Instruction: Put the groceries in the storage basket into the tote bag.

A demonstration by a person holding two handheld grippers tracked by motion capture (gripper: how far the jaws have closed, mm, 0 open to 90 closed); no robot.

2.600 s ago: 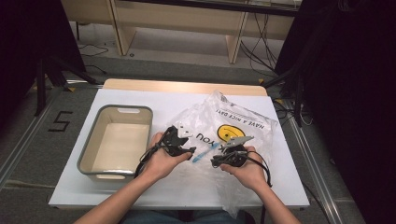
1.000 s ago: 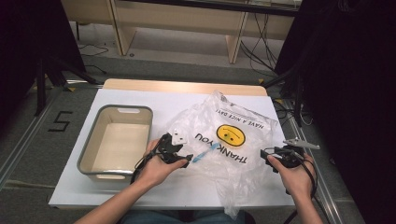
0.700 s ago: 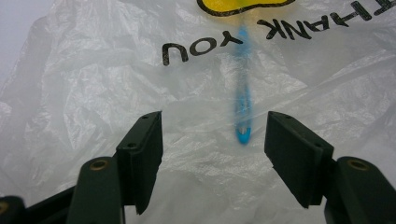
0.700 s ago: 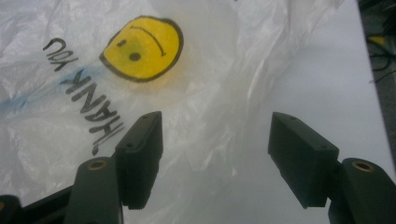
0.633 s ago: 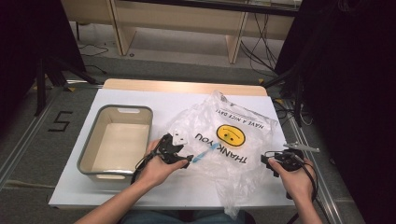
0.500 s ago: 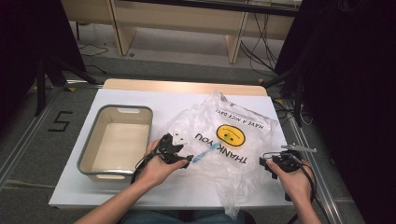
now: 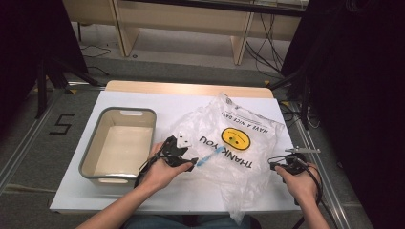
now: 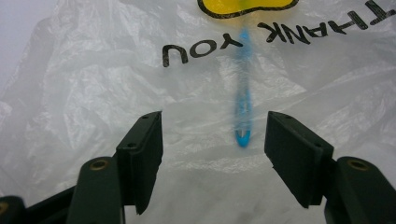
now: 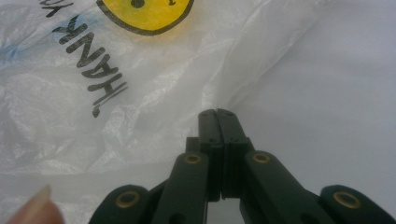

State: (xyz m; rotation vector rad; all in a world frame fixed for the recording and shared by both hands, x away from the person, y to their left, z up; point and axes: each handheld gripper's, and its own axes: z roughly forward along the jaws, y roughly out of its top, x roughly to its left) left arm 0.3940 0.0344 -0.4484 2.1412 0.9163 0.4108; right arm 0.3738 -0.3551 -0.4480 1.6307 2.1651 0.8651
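Left tongs (image 8: 212,140) hover spread wide over the crumpled plastic bag (image 7: 239,148) mid-tabletop (image 7: 143,102), flanking a blue tool (image 8: 243,112) inside it, while right tongs (image 9: 218,122) sit closed and empty at the bag's right edge.

Overhead view, two close bag (image 7: 239,143) views

bag (image 7: 239,143): clear, yellow smiley, black lettering | toothbrush (image 8: 243,112): blue | bin (image 7: 90,160): grey | tongs (image 8: 212,158): black
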